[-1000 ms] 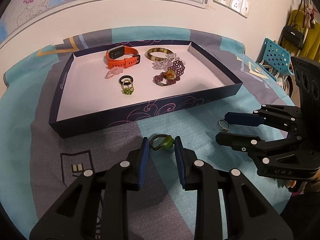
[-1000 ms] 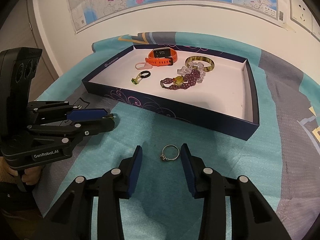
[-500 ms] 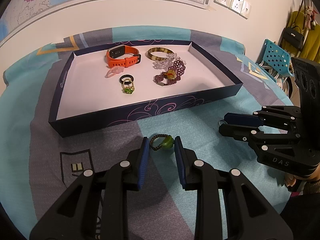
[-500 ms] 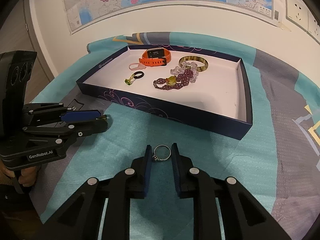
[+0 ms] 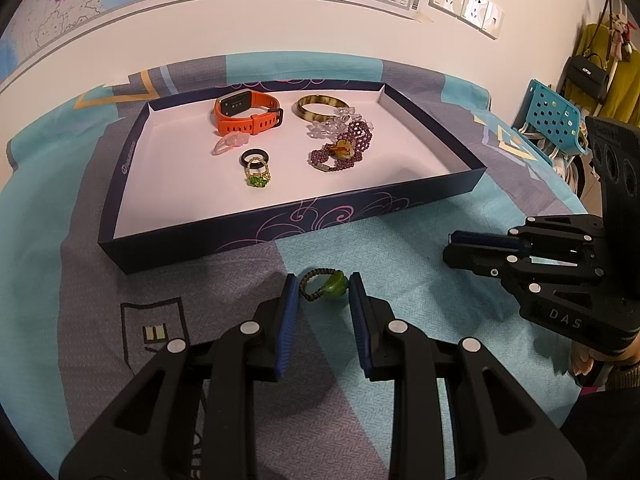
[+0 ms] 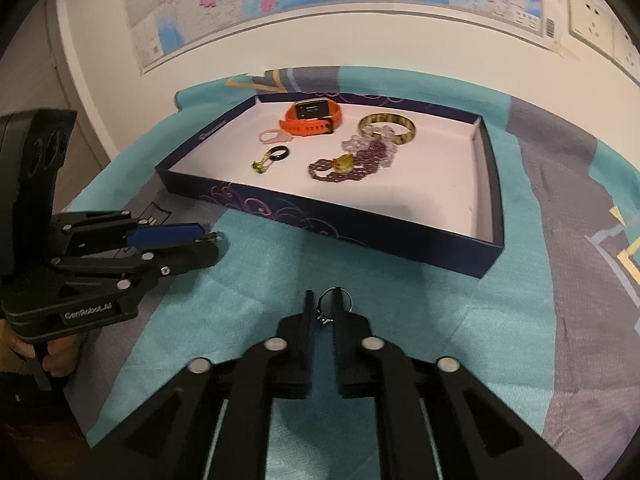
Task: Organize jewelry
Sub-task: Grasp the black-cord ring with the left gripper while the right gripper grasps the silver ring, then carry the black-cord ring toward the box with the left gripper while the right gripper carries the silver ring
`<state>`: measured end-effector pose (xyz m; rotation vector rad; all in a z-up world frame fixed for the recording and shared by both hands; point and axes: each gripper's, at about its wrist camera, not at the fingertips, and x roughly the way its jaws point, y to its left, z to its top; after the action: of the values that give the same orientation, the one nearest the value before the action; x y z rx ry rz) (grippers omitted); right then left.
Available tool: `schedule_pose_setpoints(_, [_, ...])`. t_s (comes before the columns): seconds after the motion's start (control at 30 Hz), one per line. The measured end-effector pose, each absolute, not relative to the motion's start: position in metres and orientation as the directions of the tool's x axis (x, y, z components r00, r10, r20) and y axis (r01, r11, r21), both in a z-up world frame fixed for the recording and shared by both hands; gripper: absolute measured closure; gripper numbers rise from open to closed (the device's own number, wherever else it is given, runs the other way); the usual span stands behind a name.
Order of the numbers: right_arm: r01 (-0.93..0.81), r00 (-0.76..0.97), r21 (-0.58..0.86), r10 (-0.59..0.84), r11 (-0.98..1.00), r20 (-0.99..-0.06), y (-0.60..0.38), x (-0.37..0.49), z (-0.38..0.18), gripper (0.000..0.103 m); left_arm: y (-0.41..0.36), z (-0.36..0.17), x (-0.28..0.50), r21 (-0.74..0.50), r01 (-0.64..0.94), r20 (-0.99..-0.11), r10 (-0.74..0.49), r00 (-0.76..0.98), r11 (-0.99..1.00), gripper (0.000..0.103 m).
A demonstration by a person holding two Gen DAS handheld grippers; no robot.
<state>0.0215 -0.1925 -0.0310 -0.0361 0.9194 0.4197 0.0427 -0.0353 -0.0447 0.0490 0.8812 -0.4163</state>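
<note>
Closure is now seen at the right gripper (image 6: 322, 308): since 1 second ago its jaws are narrowed onto the silver ring (image 6: 334, 303) at lower centre. The green-bead ring (image 5: 325, 285) is bracketed, ungripped, by the left gripper (image 5: 322, 292); the tray (image 5: 280, 226) awaits both.

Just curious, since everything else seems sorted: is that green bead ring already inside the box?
No, the green bead ring lies on the cloth outside the box, between the open left gripper fingers.

Both grippers matte black plastic, blue finger pads (image 5: 287, 320), silver screw heads on the linkages. Left gripper (image 6: 208, 246) marked "GenRobot.AI", right gripper (image 5: 452, 248) "DAS". Bare skin on the hand (image 6: 24, 354).
</note>
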Motion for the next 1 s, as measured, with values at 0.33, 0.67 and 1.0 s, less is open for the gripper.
schedule_pose_setpoints(0.33, [-0.357, 0.538, 0.144, 0.329, 0.923, -0.776, -0.197, 0.017, -0.029, 0.082, -0.035, -0.045, 0.043, -0.138, 0.375, -0.758, -0.342, 0.556, 0.917, 0.077])
schedule_pose_setpoints(0.67, [-0.375, 0.555, 0.146, 0.348, 0.915, -0.756, -0.198, 0.012, -0.023, 0.082, -0.036, -0.046, 0.043, -0.14, 0.378, -0.758, -0.344, 0.553, 0.915, 0.077])
schedule_pose_setpoints(1.0, [-0.38, 0.518, 0.149, 0.343, 0.913, -0.784, -0.196, 0.023, -0.033, 0.067, -0.036, -0.046, 0.043, -0.145, 0.379, -0.758, -0.349, 0.551, 0.914, 0.076])
